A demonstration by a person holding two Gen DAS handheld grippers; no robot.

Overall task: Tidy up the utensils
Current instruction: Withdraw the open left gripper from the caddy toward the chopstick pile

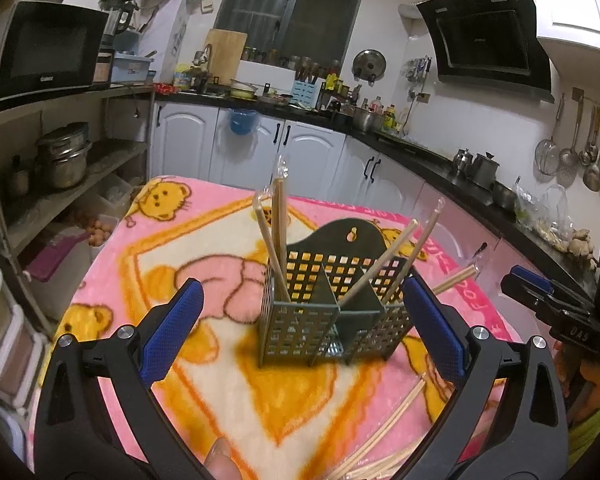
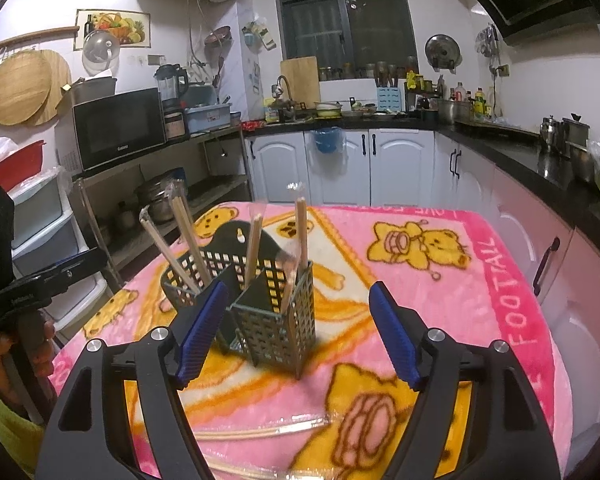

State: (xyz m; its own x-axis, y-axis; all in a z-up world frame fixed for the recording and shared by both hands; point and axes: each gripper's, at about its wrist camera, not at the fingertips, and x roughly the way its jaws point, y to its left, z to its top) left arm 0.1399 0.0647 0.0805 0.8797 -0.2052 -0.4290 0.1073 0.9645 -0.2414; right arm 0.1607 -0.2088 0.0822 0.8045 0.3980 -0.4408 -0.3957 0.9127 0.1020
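A dark perforated utensil caddy [image 1: 332, 320] with compartments stands on the pink bear blanket [image 1: 140, 248]; it also shows in the right wrist view [image 2: 276, 320]. Wrapped chopstick pairs [image 1: 278, 236] lean upright in it, seen too in the right wrist view [image 2: 300, 232]. My left gripper [image 1: 304, 328] is open and empty, its blue pads either side of the caddy, just in front. My right gripper [image 2: 296, 336] is open and empty, close before the caddy. More wrapped chopsticks [image 1: 384, 440] lie on the blanket near me, also in the right wrist view [image 2: 268, 432].
The other gripper shows at the right edge [image 1: 556, 308] and at the left edge [image 2: 32, 288]. Behind the table are white cabinets [image 2: 340, 168], a black counter [image 2: 540, 160], and a shelf with a microwave [image 2: 116, 128] and pots.
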